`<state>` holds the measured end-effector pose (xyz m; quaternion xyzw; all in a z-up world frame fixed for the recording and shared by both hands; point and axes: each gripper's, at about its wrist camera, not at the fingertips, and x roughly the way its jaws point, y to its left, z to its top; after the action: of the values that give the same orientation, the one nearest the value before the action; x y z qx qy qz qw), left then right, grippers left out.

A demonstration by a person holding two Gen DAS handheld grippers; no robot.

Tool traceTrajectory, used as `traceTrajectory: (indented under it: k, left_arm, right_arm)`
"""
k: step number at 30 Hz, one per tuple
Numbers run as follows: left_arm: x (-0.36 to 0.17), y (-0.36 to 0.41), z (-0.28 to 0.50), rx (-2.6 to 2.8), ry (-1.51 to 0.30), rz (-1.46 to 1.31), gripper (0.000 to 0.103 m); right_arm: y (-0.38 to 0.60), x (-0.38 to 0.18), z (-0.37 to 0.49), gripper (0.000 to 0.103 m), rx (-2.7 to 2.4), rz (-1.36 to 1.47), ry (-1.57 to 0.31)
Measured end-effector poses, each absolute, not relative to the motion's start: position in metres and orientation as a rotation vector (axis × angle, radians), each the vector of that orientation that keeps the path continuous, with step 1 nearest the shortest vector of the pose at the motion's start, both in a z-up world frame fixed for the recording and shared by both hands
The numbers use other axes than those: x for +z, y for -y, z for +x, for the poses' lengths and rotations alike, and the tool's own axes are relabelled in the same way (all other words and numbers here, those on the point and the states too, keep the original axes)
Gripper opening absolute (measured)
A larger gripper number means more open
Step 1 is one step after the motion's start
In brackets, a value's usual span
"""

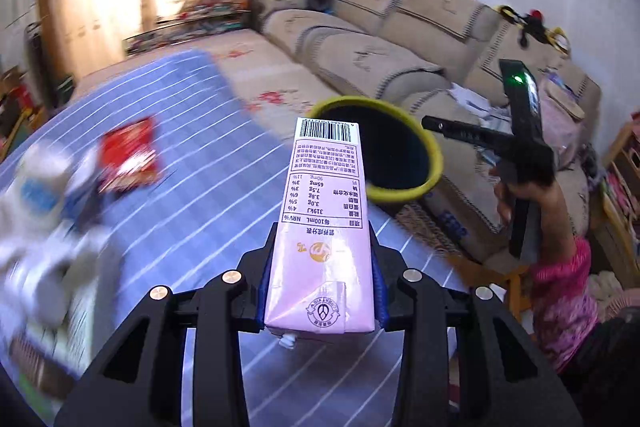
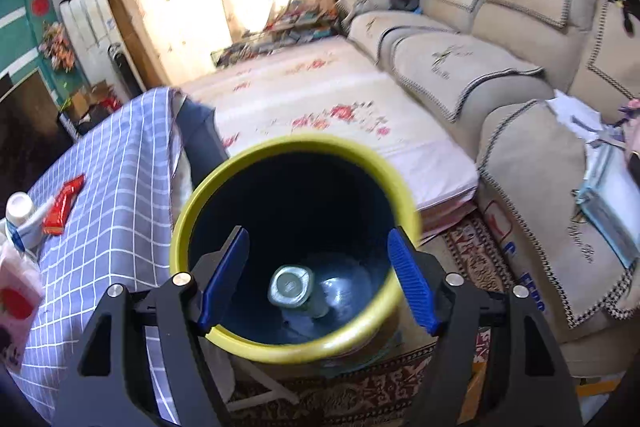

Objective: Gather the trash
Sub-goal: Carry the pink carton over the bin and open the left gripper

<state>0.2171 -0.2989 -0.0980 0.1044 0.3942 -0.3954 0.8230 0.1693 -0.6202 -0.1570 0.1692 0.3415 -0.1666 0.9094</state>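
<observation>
Left hand-held gripper (image 1: 322, 267) clamps a pink rectangular drink carton (image 1: 324, 227) above the blue checked counter (image 1: 192, 211), near a yellow-rimmed dark bin (image 2: 296, 251). Right hand-held gripper (image 2: 316, 279) spread wide, empty, over the bin; a clear plastic bottle (image 2: 294, 289) lies inside.

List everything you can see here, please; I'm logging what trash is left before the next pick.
milk carton: one, pink, clamped in the left gripper
trash bin: one, yellow rim and dark inside, on the floor beside the table
bottle: one, clear, lying at the bottom of the bin
snack wrapper: one, red, on the tablecloth
white container: one, on the table's left edge, next to the wrapper
tablecloth: one, blue with white grid
sofa: one, beige, along the wall
left gripper: shut on the carton
right gripper: open, empty, above the bin
</observation>
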Motion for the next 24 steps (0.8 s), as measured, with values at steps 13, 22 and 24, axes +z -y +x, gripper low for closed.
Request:
traceTrajectory:
  k: [13,22,24]
  left_arm:
    - [-0.134,0.475,0.292,-0.929,-0.892,0.334,0.038]
    - [-0.161,0.505,0.329,-0.862,-0.906,0.339,0.054]
    - [-0.157,0.498,0.33,-0.859,-0.899,0.315,0.054]
  right_arm:
    - [0.663,-0.151,0.113,0.071,-0.445,0.402,-0.681]
    - [0.653,-0.164,0.123,0.071,-0.415,0.408,-0.723]
    - [0.648,-0.164,0.125,0.071,-0.404,0.405,-0.724]
